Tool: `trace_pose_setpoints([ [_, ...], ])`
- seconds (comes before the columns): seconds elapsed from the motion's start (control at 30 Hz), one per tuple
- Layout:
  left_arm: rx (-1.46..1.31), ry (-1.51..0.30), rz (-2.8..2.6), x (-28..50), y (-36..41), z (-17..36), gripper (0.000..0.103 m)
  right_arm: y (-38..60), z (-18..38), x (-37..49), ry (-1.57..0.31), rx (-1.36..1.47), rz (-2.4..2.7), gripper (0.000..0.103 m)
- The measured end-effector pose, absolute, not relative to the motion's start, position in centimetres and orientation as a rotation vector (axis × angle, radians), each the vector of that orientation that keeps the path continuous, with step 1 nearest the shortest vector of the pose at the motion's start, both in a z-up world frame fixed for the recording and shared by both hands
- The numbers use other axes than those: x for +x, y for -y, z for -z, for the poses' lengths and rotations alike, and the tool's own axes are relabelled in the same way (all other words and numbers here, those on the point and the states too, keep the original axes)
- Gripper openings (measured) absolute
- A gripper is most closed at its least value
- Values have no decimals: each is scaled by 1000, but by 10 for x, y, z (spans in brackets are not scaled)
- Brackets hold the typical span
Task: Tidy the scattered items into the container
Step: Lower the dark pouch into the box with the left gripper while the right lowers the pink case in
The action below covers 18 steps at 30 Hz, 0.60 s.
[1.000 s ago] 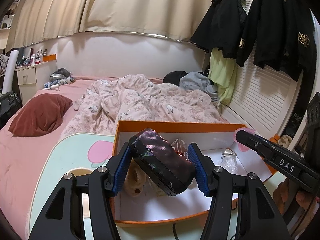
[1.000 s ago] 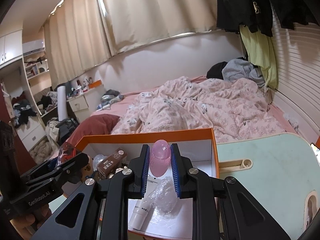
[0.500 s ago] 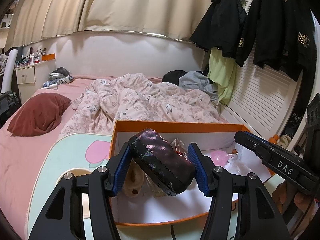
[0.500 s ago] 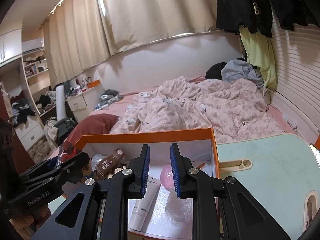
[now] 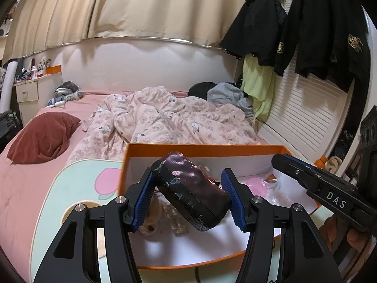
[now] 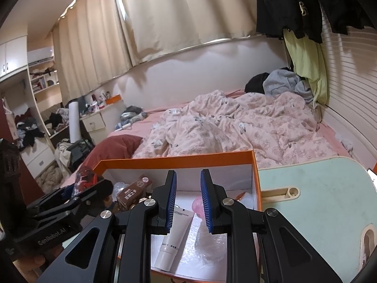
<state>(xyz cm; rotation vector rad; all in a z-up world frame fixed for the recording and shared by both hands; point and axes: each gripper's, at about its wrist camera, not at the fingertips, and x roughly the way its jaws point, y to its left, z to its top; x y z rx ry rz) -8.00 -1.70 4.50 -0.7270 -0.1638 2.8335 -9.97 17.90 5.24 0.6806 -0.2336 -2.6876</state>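
Pouch held over the box, pink item already inside

The left gripper [image 5: 188,200] clamps a dark patterned pouch [image 5: 190,193] tilted between its blue pads, above the near half of the orange box [image 5: 202,146]. The right gripper [image 6: 188,202] has nothing between its pads, which stand apart with a visible gap, above a white tube [image 6: 175,233] and crinkled plastic [image 6: 209,243]. A pink object [image 6: 197,206] lies on the box floor, a brown carton [image 6: 134,189] further left. Behind lies a rumpled quilt [image 5: 165,120]

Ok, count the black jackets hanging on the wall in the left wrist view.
2. One black jacket hangs left of the other, above the green garment. The second black jacket hangs further right, over the white slatted panel. More may hang beyond the frame edge.
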Motion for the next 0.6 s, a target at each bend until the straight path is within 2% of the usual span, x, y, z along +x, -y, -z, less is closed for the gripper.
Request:
trace_pose_setpoints([
  [0.13, -717, 142, -2832, -82, 11, -47, 58, -180, -54, -99, 239, 674, 2692, 20],
  [0.4, -744, 239, -2807, -87, 21, -50, 58, -182, -56, -98, 248, 667, 2700, 21],
  [0.6, -878, 206, -2798, -98, 16, -53, 58, -185, -57, -97, 261, 663, 2704, 26],
])
